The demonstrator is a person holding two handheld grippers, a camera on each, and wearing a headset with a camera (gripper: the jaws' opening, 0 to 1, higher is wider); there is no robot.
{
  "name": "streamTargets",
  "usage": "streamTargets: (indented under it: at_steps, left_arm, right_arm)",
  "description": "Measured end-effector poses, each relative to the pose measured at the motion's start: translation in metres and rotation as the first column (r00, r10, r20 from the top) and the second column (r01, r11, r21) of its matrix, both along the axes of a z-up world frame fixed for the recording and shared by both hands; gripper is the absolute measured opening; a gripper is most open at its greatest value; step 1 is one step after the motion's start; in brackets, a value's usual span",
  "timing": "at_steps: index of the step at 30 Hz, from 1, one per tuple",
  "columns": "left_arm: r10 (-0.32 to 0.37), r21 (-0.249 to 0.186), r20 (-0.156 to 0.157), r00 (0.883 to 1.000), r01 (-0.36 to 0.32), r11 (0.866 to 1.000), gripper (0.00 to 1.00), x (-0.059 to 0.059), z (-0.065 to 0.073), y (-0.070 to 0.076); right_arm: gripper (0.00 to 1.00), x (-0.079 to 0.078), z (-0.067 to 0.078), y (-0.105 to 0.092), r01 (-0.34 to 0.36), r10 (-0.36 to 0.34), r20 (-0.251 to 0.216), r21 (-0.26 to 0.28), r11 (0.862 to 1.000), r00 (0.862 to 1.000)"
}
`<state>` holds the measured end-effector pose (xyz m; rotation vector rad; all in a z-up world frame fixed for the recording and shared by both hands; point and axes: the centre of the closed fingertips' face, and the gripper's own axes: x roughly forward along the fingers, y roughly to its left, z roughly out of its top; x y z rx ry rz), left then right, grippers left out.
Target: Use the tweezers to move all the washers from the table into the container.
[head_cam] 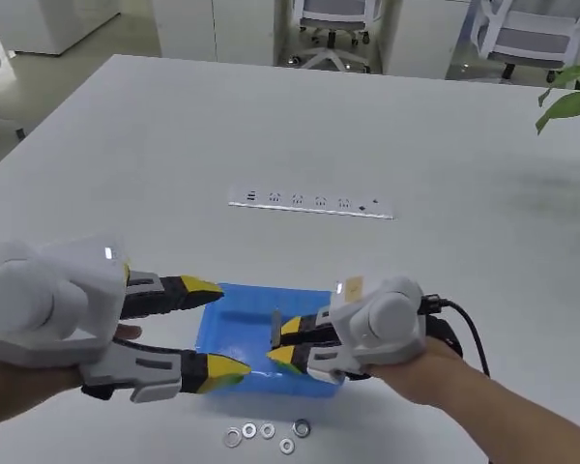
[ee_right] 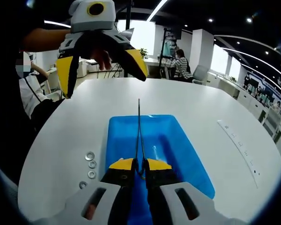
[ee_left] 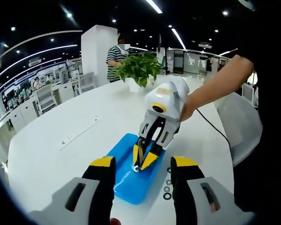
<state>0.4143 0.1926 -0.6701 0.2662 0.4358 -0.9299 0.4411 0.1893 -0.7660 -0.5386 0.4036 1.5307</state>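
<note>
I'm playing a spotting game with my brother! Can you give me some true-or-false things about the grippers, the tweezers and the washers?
1. The right gripper is shut on the tweezers. True.
2. The left gripper is clamped shut. False: its jaws stand wide apart and hold nothing.
3. All the washers are inside the container. False: several lie on the table beside it.
4. The tweezers reach out over the blue container. True.
</note>
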Motion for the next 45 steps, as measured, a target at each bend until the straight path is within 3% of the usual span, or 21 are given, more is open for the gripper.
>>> streamTargets:
  at_steps: [10, 22, 30, 34, 45]
  left_arm:
    - [-0.041, 0.026, 0.022, 0.999, 0.040, 0.999, 0.28, 0.021, -0.009, -0.010]
    - [-0.102, 0.046, 0.024, 0.995, 0.101, 0.994, 0.18, 0.032, -0.022, -0.020]
    - [-0.148, 0.044, 0.027, 0.989, 0.146, 0.988, 0.12, 0.031, -0.022, -0.029]
    - [-0.168, 0.051, 0.009, 0.986, 0.167, 0.985, 0.08, 0.029, -0.025, -0.032]
    - [-0.181, 0.063, 0.015, 0.983, 0.180, 0.982, 0.06, 0.028, -0.025, -0.034]
  right_arm:
    - [0.10, 0.000, -0.003, -0.001, -0.003, 0.003, -0.008, -0.006, 1.000, 1.000]
    - [0.10, 0.000, -0.003, -0.002, -0.014, 0.014, -0.003, -0.008, 1.000, 1.000]
    - [0.10, 0.000, -0.003, -0.002, -0.019, 0.019, 0.000, -0.010, 1.000, 1.000]
    - [0.10, 0.000, -0.003, -0.003, -0.020, 0.020, 0.004, -0.014, 1.000, 1.000]
    - [0.13, 0.002, -0.004, -0.005, -0.020, 0.020, 0.023, -0.025, 0.999, 1.000]
